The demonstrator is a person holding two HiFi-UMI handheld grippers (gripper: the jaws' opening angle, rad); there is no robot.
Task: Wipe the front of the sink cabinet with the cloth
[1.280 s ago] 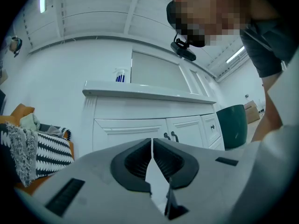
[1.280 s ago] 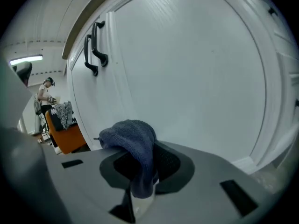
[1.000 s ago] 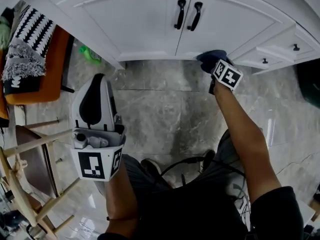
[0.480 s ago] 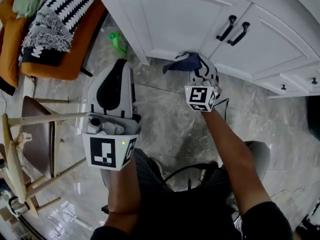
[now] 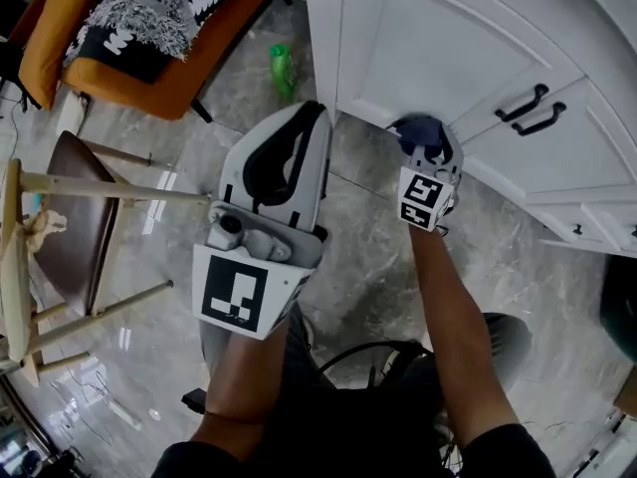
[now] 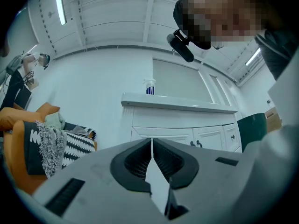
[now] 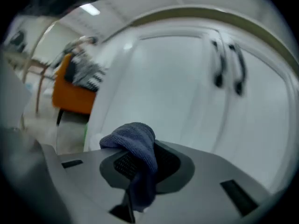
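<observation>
The white sink cabinet fills the head view's upper right, with a pair of black door handles. My right gripper is shut on a dark blue cloth and holds it against the lower left corner of the left door. In the right gripper view the cloth bunches over the jaws of the right gripper, with the door and handles just beyond. My left gripper hangs shut and holding nothing, left of the cabinet. The left gripper points at the cabinet from a distance.
An orange seat with a black-and-white blanket stands at the upper left. A green object lies on the marble floor beside the cabinet's side. A wooden chair is at the left. A spray bottle stands on the counter.
My right gripper has carried the cloth leftward along the cabinet's lower front, from under the right door to the left door's lower left corner. The head view swung left too.
</observation>
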